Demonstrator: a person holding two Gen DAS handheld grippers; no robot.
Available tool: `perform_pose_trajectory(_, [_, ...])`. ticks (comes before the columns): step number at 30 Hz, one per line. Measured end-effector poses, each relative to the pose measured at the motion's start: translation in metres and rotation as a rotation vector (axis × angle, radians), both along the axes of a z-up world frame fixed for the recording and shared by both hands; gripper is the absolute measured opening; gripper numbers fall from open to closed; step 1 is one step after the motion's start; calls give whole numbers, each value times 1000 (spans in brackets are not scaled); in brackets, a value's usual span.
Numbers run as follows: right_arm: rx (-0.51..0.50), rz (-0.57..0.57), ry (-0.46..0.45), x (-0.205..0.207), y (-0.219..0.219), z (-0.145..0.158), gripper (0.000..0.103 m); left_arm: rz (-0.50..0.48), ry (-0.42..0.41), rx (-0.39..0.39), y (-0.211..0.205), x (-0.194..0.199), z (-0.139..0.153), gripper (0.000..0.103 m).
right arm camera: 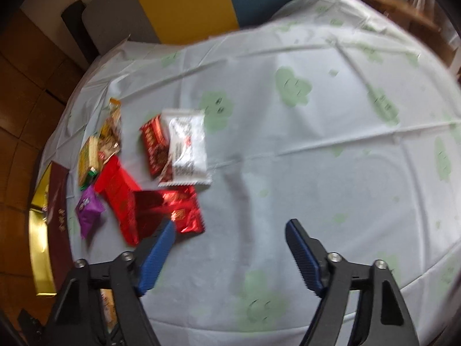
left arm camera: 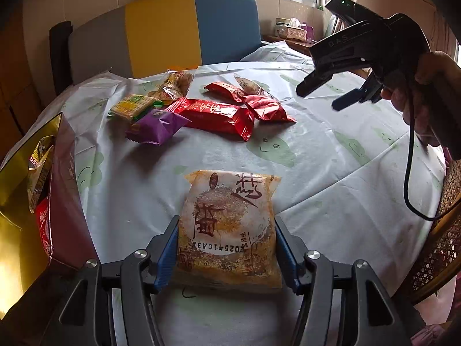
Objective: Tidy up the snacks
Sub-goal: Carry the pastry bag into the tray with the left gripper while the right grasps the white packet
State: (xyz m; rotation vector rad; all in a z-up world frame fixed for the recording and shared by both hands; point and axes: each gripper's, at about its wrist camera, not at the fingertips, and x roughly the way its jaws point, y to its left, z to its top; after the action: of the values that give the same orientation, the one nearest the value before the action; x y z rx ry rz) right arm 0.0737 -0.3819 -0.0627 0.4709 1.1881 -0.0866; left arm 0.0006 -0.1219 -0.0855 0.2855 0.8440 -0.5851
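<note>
An orange-and-white snack packet (left arm camera: 227,225) sits between the blue pads of my left gripper (left arm camera: 226,219), which touch both its side edges; its far end rests low on the tablecloth. Further back lies a pile of snacks: a long red packet (left arm camera: 214,116), a purple one (left arm camera: 157,127), a green-yellow one (left arm camera: 132,106) and smaller red ones (left arm camera: 265,108). My right gripper (left arm camera: 317,99) hangs in a hand above the table's right side. In its own view the right gripper (right arm camera: 230,225) stands open over bare cloth, just right of a shiny red packet (right arm camera: 184,210).
A maroon and gold box (left arm camera: 66,201) holding a few snacks stands open at the left table edge, also visible as the box (right arm camera: 59,210). A white packet (right arm camera: 188,144) lies in the pile. A chair with a yellow-and-blue back (left arm camera: 190,31) stands behind the table; a wicker chair (left arm camera: 443,230) is at right.
</note>
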Motion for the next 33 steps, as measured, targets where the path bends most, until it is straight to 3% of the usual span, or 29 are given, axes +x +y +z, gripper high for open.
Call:
perform_pose_trajectory(6, [1,-38,-23,10,2,8,73,0,-1,-14,2,-1,1,61])
perform_pose_trajectory(16, [-45,-76,-41,78,10,0,73,4,7,-31,4,0,1,61])
perform_pose_trajectory(17, [-41,-65,-32,84,12,-5,71,4,7,-32,4,0,1,61])
perform_pose_trajectory(18, [-43,-47,-20,87,16,-11,60,4,7,-32,4,0,1,61])
perform_pose_trajectory(21, [-194,28,6,94,29,-15,37,5,5,-32,4,0,1,61])
perform_pose_trajectory(27, [-241,62,-20,75,13,5,35,8,4,-32,4,0,1,61])
perform_pose_trajectory(33, [-275,114,106,41,-2,-16,36,10,3,-32,3,0,0,61])
